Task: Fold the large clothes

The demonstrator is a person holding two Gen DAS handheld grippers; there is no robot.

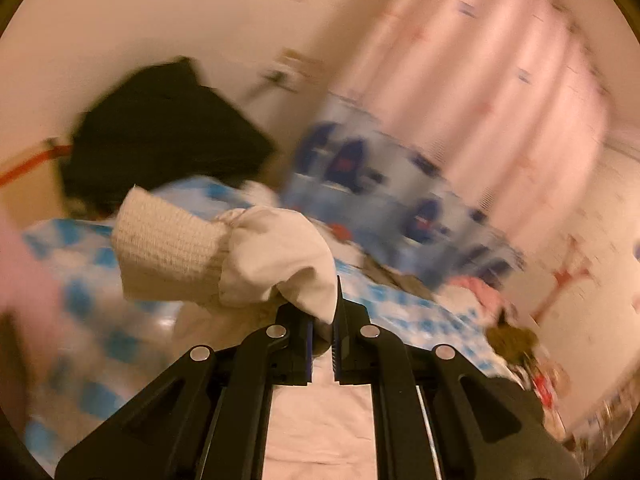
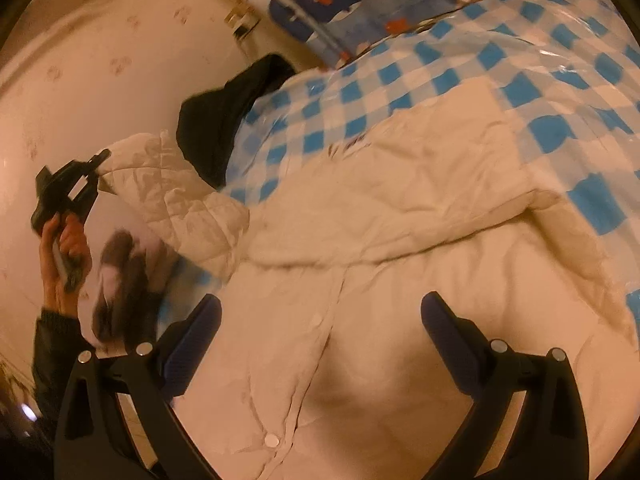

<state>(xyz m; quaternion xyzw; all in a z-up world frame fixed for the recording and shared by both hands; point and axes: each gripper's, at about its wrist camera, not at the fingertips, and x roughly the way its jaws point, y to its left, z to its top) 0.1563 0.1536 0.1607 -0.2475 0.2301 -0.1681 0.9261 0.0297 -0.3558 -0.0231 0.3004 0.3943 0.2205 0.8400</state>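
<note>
The left gripper (image 1: 323, 340) is clamped on the sleeve (image 1: 276, 256) of a cream padded jacket (image 2: 360, 280); the white fabric is bunched between the closed pads, and the ribbed knit cuff (image 1: 168, 248) hangs out toward ten o'clock of the jaws. In the right wrist view, this gripper sits at nine o'clock, gripped by the person's left hand (image 2: 60, 252), lifting the sleeve off the bed.

The right gripper (image 2: 320, 340) stands wide open, holding nothing, its blue-padded fingers (image 2: 192, 344) hovering above the jacket's front, where the snap-button placket (image 2: 312, 344) runs from six o'clock up between them.

The jacket lies spread across a blue-and-white checked cover (image 2: 500, 60) that shines like plastic. At eleven o'clock of the jacket a dark garment (image 2: 216, 128) is heaped at the cover's edge. Beyond it, at twelve o'clock, lies blue bedding with a cartoon print (image 2: 320, 4). No container can be made out; the left view is heavily blurred, showing pink curtains (image 1: 460, 100) at one o'clock.
</note>
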